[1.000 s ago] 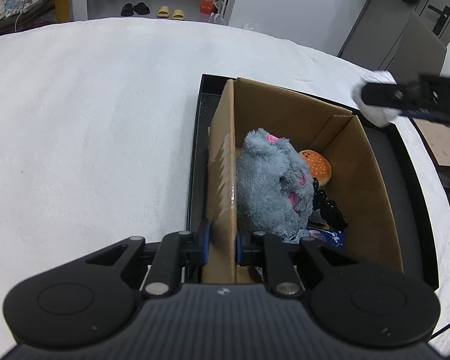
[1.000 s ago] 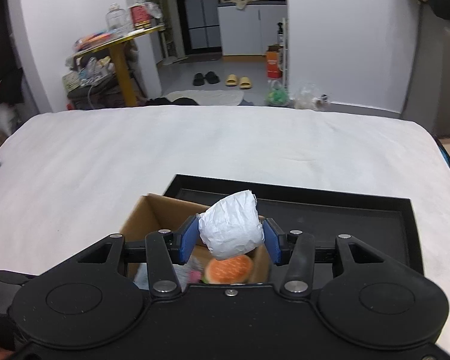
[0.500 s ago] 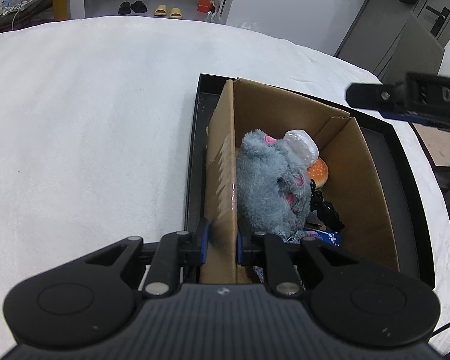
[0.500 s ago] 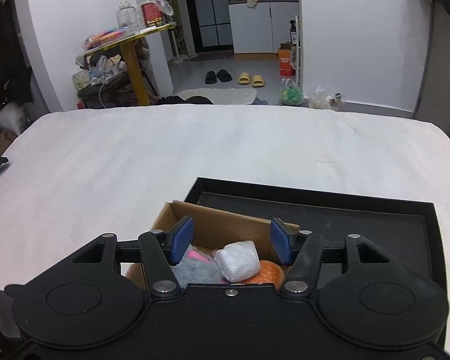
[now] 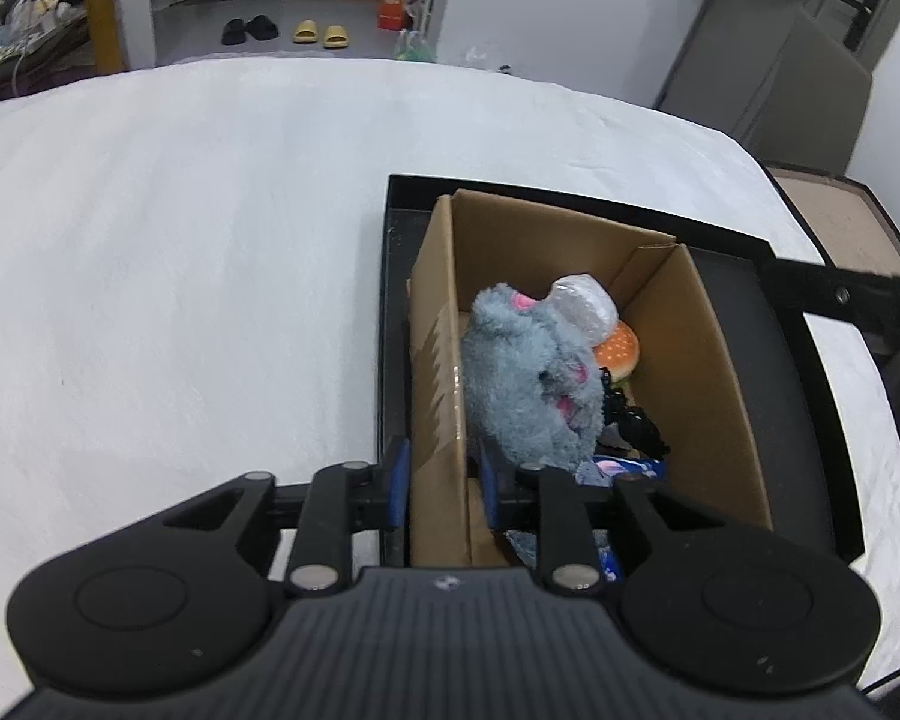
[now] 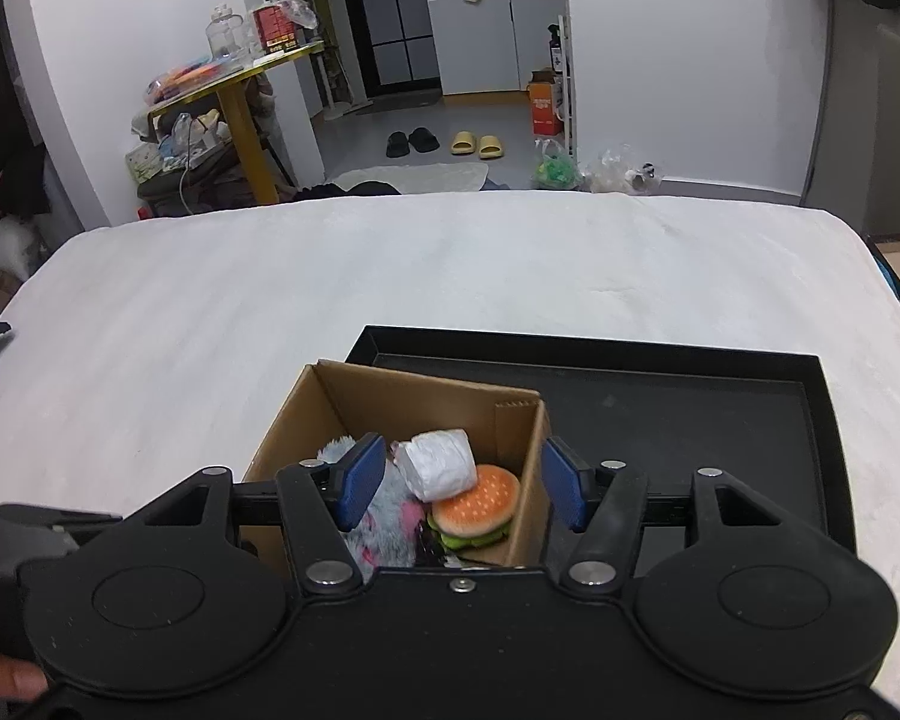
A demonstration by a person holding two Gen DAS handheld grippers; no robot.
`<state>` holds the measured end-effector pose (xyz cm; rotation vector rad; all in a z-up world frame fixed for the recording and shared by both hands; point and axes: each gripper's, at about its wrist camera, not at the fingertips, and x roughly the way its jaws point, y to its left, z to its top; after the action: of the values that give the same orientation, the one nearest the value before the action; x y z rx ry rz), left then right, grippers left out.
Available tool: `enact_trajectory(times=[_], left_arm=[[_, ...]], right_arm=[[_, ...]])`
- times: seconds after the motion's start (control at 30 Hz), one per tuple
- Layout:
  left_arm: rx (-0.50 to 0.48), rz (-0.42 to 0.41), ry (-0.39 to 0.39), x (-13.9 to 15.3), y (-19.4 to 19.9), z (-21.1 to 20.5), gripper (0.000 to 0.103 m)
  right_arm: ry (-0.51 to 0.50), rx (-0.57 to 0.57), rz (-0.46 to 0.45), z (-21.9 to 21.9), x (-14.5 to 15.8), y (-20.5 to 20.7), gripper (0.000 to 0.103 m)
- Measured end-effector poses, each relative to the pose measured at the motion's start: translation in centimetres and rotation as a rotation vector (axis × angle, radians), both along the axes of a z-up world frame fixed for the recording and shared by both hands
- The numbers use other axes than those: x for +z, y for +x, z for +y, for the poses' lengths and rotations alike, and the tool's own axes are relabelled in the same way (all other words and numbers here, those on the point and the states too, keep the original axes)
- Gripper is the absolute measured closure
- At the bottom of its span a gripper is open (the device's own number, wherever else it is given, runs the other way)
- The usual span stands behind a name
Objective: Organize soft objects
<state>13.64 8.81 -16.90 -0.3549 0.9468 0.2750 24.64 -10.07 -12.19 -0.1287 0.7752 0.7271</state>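
- My left gripper (image 5: 438, 483) pinches the near left wall of the open brown cardboard box (image 5: 684, 324), 1 blue pad on each side of it.
- My right gripper (image 6: 462, 486) hangs wide apart over the box, holding nothing.
- Inside the box, the white crinkled soft bundle (image 6: 441, 465) rests on the grey fluffy plush toy (image 5: 528, 387), touching the orange plush hamburger (image 6: 477, 504).
- The box stands in a shallow black tray (image 6: 720, 414) on the white bedcover (image 5: 180, 276).

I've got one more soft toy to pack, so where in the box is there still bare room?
The cardboard box has bare floor along its right wall, beside the burger toy. The left side is crowded: grey plush, white bundle on top, black toy. The black tray right of the box is bare too.
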Motion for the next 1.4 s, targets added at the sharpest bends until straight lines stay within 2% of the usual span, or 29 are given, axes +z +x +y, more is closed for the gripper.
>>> enact_trajectory(times=[0.1,0.27,0.4,0.53,0.77,1.07,1.17,1.4], left_arm=[[-0.027,0.006,0.003,0.9,0.0,0.1,0.064],[-0.063,-0.004,0.066,3.0,-0.3,-1.0,0.048],[-0.084,-0.013,0.111,4.9,-0.6,-2.2,0.042],[-0.096,-0.026,0.161,6.3,-1.2,-3.2,0.036],[-0.109,-0.043,0.165,8.5,-2.1,-3.9,0.019],[-0.133,-0.071,0.127,11.3,-3.6,-4.6,0.003],[-0.147,-0.058,0.202,12.1,-4.0,-5.7,0.001],[-0.171,-0.079,0.172,13.6,-5.2,-6.6,0.001]], right_arm=[[0.011,-0.014,0.008,-1.1,0.4,-0.2,0.041],[0.05,-0.046,0.025,-3.4,1.0,-0.6,0.037],[0.07,-0.059,0.02,-5.0,1.8,-1.2,0.022],[0.105,-0.083,0.03,-6.9,2.5,-1.7,0.013],[0.108,-0.113,0.017,-9.2,3.4,-3.0,0.001],[0.099,-0.125,0.0,-11.2,4.5,-4.5,0.0],[0.112,-0.138,0.005,-12.0,5.0,-4.9,0.0],[0.079,-0.143,-0.009,-12.9,5.6,-6.4,0.0]])
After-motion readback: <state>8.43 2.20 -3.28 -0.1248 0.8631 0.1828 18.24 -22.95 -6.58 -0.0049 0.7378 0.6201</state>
